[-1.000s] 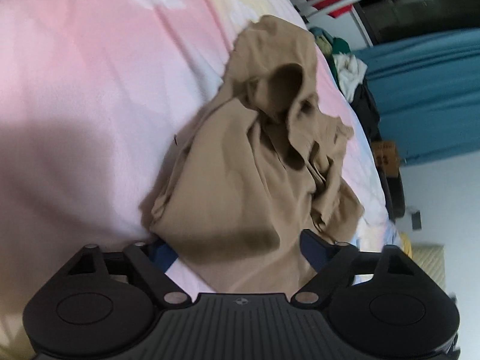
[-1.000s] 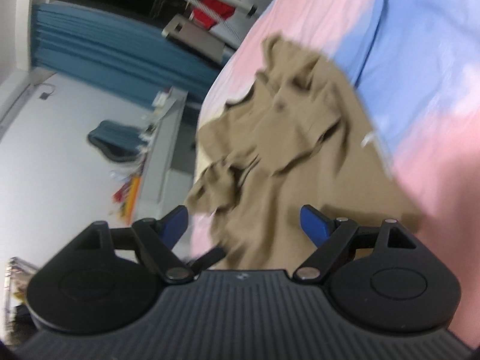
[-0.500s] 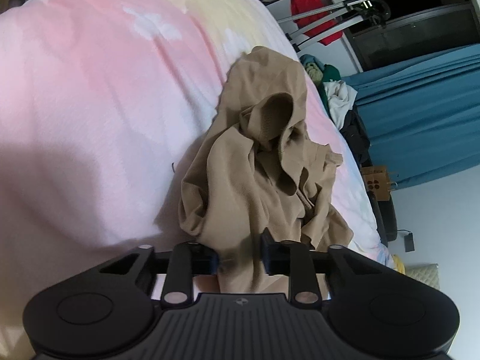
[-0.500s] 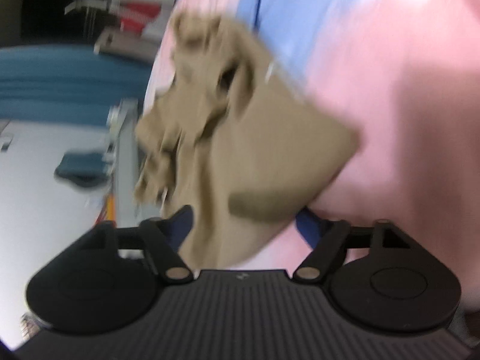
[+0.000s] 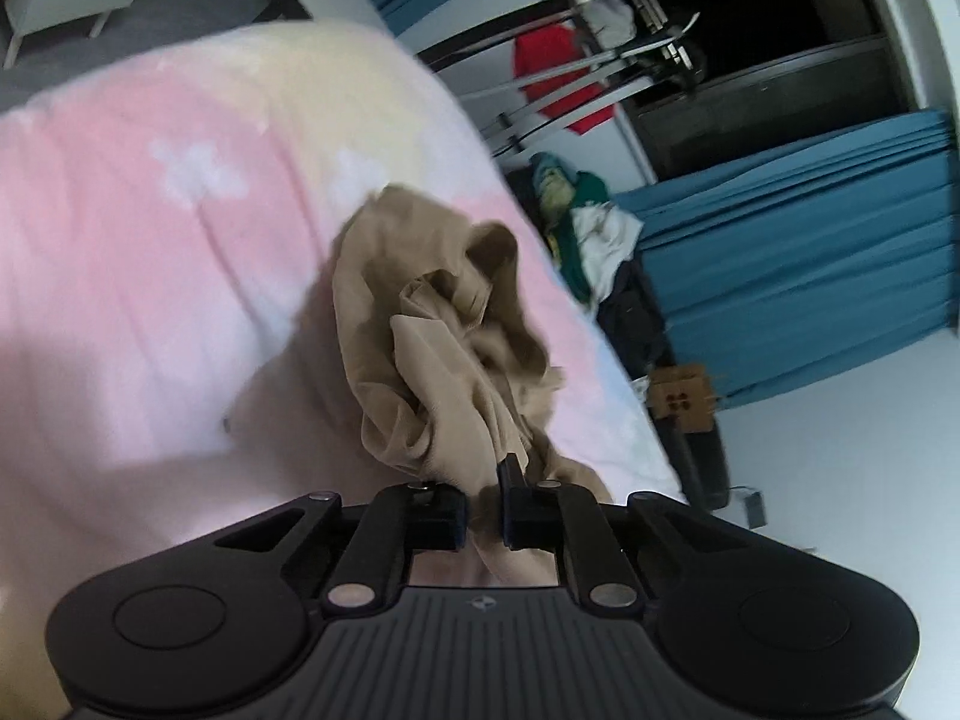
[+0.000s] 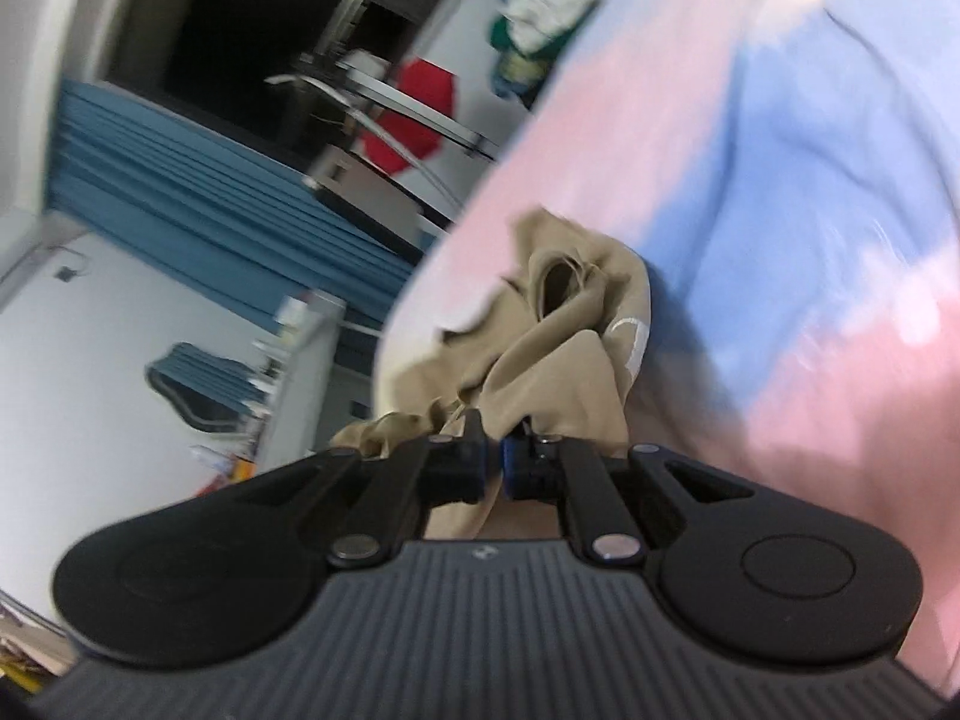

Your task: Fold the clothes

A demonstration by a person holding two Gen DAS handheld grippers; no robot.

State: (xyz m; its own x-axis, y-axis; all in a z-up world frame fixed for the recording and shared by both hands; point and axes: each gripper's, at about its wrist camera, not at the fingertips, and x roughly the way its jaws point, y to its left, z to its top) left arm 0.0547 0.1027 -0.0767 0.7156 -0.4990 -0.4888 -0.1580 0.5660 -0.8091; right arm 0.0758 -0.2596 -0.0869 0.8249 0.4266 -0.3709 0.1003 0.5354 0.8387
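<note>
A crumpled tan garment [image 5: 432, 330] lies bunched on a pink, yellow and blue bedspread [image 5: 150, 252]. My left gripper [image 5: 483, 510] is shut on a near edge of the tan garment, with cloth pinched between the jaws and hanging below them. In the right wrist view the same tan garment [image 6: 564, 354] rises from the bedspread [image 6: 810, 228] toward my right gripper [image 6: 493, 468], which is shut on another part of its edge. The garment is gathered into folds between the two grips; its far part rests on the bed.
A drying rack with a red garment [image 5: 564, 78] stands beyond the bed. A pile of clothes [image 5: 582, 228] and blue curtains [image 5: 810, 240] are at the bed's far side. A cardboard box [image 5: 681, 399] sits on the floor. A white shelf [image 6: 300, 348] stands left of the bed.
Both grippers went from open around the garment's edge to shut on it. Both have lifted, pulling the tan garment up into a bunched shape.
</note>
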